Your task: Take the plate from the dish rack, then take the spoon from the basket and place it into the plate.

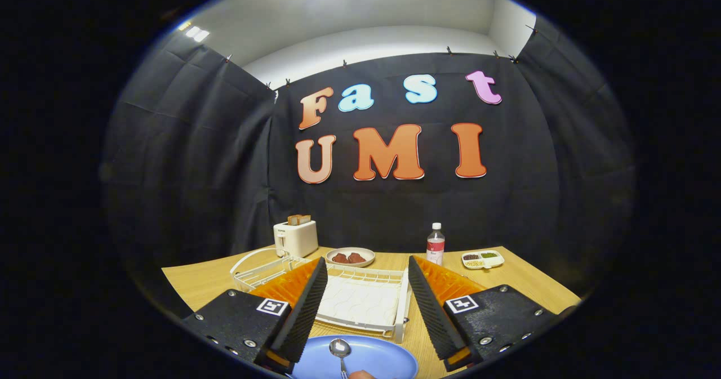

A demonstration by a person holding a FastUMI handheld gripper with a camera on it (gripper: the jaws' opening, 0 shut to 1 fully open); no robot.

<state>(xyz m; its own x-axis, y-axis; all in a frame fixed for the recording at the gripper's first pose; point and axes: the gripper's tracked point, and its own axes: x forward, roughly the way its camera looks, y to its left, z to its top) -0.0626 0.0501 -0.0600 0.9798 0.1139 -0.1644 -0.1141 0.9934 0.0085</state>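
My desk (208, 283) carries a toaster (296, 237), bowl (350, 256), bottle (435, 244) and snack tray (483, 259) along its far edge, a dish rack (360, 300) mid-desk, a plate (360, 359) at its near edge.

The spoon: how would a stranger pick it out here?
Find the white dish rack on the wooden table. Nearer than it, between the open tool's fingers, lies a blue plate. The spoon rests in it, the sole shiny metal piece.

One plate (360, 362), one spoon (339, 349), one dish rack (360, 300), one toaster (295, 238), one bottle (435, 244)
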